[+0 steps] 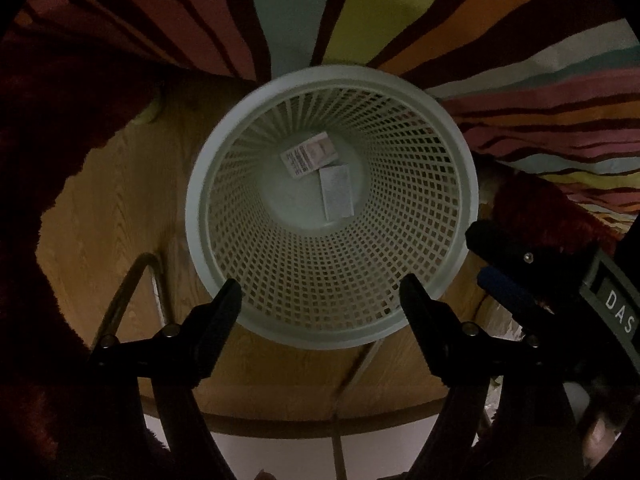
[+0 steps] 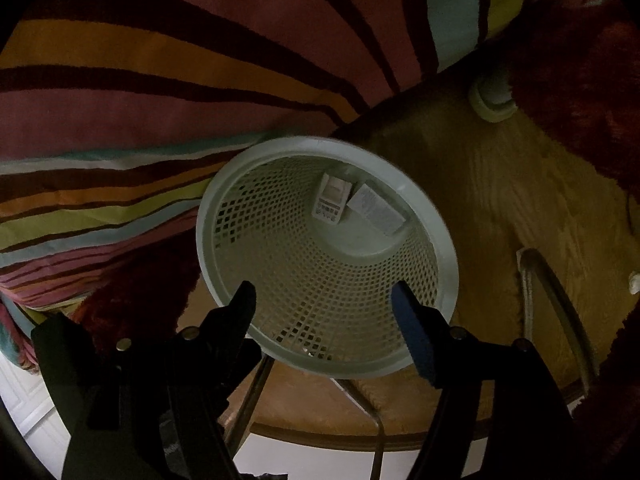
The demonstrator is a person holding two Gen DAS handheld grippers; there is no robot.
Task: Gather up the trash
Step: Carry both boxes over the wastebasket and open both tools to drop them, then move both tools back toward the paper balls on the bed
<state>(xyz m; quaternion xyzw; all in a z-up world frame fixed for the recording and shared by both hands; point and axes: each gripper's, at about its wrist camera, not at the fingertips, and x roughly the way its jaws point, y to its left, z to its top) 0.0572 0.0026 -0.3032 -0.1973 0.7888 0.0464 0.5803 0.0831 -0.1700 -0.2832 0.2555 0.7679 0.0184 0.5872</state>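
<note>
A pale green mesh wastebasket [image 1: 192, 208] stands upright below both grippers. On its bottom lie a small printed box with a barcode [image 1: 310, 158] and a white packet [image 1: 336, 192]. My left gripper [image 1: 320, 300] hangs over the near rim, open, with nothing between its fingers. The right gripper [image 1: 480, 254] shows at the right edge of that view, its blue pad apart from the black finger. In the right wrist view the same basket [image 2: 202, 236] holds the box [image 2: 332, 198] and packet [image 2: 376, 210]. My right gripper [image 2: 324, 300] is open and empty above the rim.
The basket stands on a wood-grain surface [image 1: 120, 200]. A striped, many-coloured fabric [image 1: 380, 12] rises right behind it. A dark red shaggy rug [image 1: 48, 120] lies to the side. Bent metal tubing [image 1: 132, 280] runs near the basket. A round pale fitting [image 2: 492, 100] sits farther off.
</note>
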